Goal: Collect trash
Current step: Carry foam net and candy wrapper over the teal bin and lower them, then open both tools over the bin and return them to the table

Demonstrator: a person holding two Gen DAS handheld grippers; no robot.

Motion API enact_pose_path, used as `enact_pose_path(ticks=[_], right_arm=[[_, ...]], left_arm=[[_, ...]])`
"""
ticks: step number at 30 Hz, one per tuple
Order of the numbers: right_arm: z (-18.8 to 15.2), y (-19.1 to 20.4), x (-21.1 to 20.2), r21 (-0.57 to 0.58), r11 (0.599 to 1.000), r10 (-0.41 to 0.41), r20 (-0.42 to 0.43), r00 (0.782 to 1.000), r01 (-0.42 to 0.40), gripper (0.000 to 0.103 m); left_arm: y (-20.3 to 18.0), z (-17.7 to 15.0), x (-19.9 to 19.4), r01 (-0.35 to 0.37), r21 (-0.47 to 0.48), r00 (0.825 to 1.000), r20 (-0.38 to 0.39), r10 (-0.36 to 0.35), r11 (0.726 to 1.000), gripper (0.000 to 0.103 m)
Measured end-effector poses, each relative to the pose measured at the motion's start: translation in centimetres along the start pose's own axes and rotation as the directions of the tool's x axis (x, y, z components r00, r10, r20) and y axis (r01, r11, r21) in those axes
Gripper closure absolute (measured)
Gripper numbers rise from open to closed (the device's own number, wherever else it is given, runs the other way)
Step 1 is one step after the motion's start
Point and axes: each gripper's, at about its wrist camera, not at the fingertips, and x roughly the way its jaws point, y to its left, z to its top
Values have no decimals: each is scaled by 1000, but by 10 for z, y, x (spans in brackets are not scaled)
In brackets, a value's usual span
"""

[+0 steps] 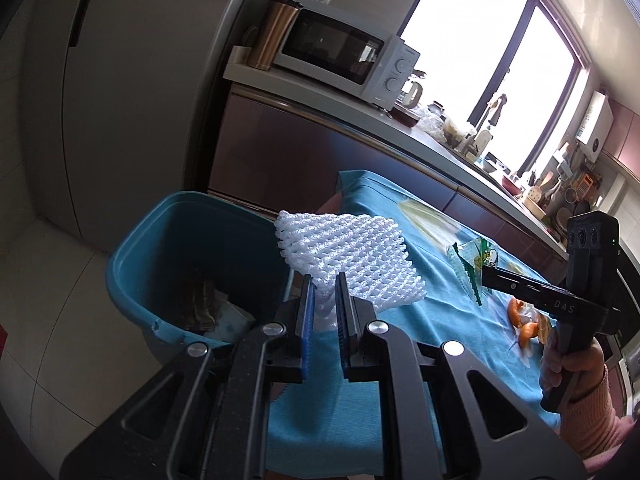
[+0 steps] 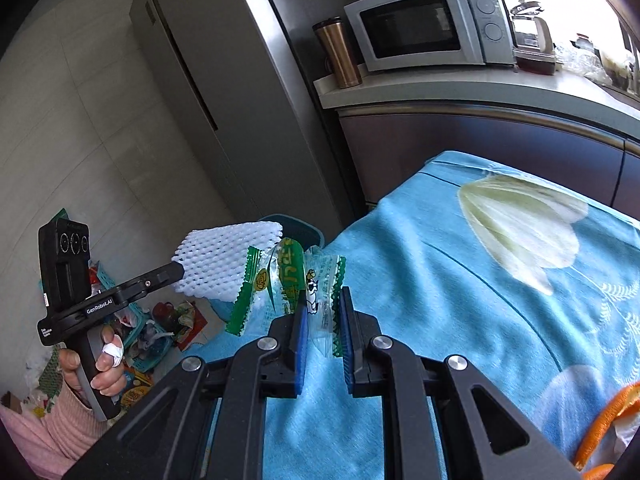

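- Now the left tool [image 1: 323, 280] clenches a white foam net sleeve [image 1: 352, 256], soft and lattice-textured, above the teal bin [image 1: 132, 276].
- Right tool [image 2: 323, 304] grips a crinkly clear-green candy wrapper [image 2: 292, 284] over the blue-clothed table [image 2: 440, 280].

Daylight enters through the window [image 1: 492, 52], which is blown out to plain white in the left wrist view and flares at the upper right corner of the right wrist view. The fridge [image 2: 224, 92] and floor [image 1: 52, 320] lie in dimmer, even light. Fisheye distortion bends straight edges, with dark vignetting at the corners. The tablecloth's flower print [image 2: 520, 224] shows motion blur, while the near gripper bodies appear sharp
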Motion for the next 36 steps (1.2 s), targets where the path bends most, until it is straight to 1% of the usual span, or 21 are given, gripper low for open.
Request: enact_pose_path(ticks=[6, 11, 19, 26, 31, 35, 36], right_arm=[[14, 23, 28, -47, 998, 31, -34, 999, -32, 90], [25, 42, 57, -83, 995, 43, -73, 996, -49, 89], [34, 63, 103, -134, 989, 42, -148, 988, -62, 89], [38, 72, 138, -148, 988, 18, -206, 978, -49, 89], [38, 79, 160, -154, 987, -5, -257, 967, -36, 88], [38, 85, 174, -170, 985, -34, -289, 957, -17, 84], [37, 86, 177, -172, 985, -39, -295, 955, -13, 82]], left_arm=[[35, 5, -5, -70, -47, 997, 15, 71, 996, 92], [61, 7, -2, -137, -76, 990, 12, 138, 988, 92], [88, 4, 14, -202, -111, 979, -21, 201, 973, 92], [103, 3, 38, -247, -122, 969, -61, 241, 961, 92], [108, 1, 56, -267, -125, 962, -90, 257, 956, 92], [109, 0, 68, -278, -123, 958, -107, 266, 953, 91], [110, 0, 71, -282, -121, 957, -111, 269, 952, 90]])
